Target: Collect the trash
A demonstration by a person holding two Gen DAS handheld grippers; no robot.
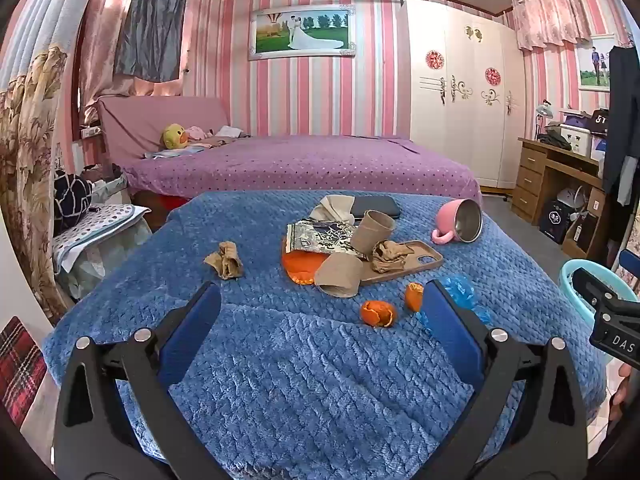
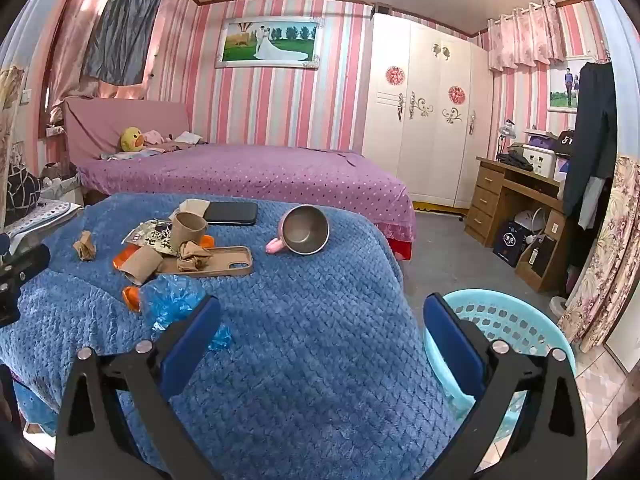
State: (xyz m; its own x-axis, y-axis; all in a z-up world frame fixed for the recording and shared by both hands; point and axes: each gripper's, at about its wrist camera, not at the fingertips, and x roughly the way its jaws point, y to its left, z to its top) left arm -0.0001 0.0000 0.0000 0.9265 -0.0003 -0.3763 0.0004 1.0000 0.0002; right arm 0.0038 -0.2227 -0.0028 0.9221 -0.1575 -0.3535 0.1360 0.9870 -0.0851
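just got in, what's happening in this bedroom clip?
Trash pickup, nothing grabbed yet. Both the left gripper and right gripper hover open and empty over the blue blanket. Orange peels, cardboard tubes, a snack wrapper and blue plastic lie on it; the light-blue basket waits beside it.

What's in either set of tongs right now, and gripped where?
Nothing. Left tongs and right tongs both stand wide open over the blue blanket, with no trash between the pads.

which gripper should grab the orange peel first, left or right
Left. The orange peel lies just ahead of the open left gripper; from the right gripper it sits far to one side, behind the blue plastic bag.
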